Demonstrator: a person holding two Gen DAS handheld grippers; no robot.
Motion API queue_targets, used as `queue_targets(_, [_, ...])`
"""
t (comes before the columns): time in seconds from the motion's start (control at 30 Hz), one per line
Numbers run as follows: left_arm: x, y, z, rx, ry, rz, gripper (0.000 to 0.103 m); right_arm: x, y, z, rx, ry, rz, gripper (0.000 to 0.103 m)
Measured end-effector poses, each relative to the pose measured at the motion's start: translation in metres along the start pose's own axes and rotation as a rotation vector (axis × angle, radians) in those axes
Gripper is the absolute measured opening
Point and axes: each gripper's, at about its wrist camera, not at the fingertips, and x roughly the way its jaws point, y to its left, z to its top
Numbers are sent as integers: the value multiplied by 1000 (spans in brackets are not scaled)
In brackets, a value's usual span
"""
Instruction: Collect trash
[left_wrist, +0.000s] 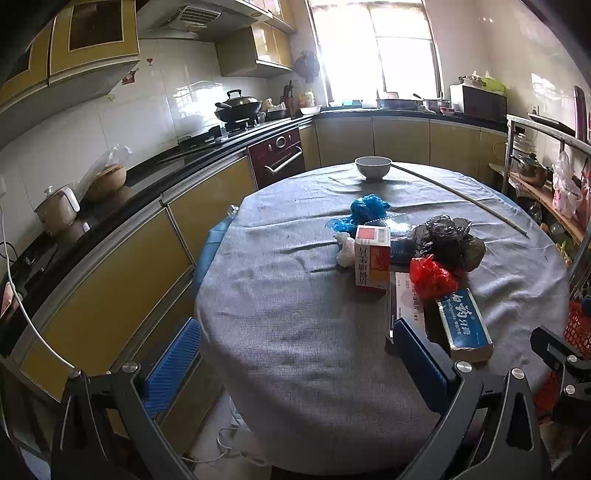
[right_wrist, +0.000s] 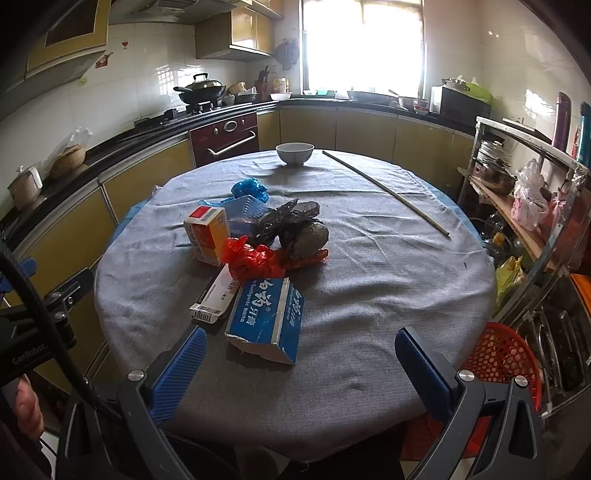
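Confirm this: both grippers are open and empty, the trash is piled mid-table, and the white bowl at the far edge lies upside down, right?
Not quite. The white bowl stands upright, opening upward, as the right wrist view shows. The rest holds: left gripper and right gripper are open and empty, with the trash pile mid-table.

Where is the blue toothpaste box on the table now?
In the right wrist view, the blue toothpaste box lies at the near end of the trash pile on the grey tablecloth, just in front of the red plastic bag.
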Motion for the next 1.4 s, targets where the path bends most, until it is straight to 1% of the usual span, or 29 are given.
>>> queue_targets(0.57, [1, 1, -2, 2, 9, -5, 103, 3, 0, -3, 10, 12, 10, 103])
queue_targets(1.0, [5, 1, -4, 5, 19, -3, 103, 8, 3, -3, 10, 41, 20, 103])
queue_targets(1.23, [12, 2, -7, -1, 36, -2, 103, 26, 0, 1, 23, 71, 35, 103])
queue_targets(1.3, [19, 5, -9, -9, 51, -3, 103, 35, -1, 4, 29, 85, 32, 103])
queue_targets(1.4, [31, 11, -13, -25, 84, -10, 103, 48, -3, 7, 58, 127, 54, 103])
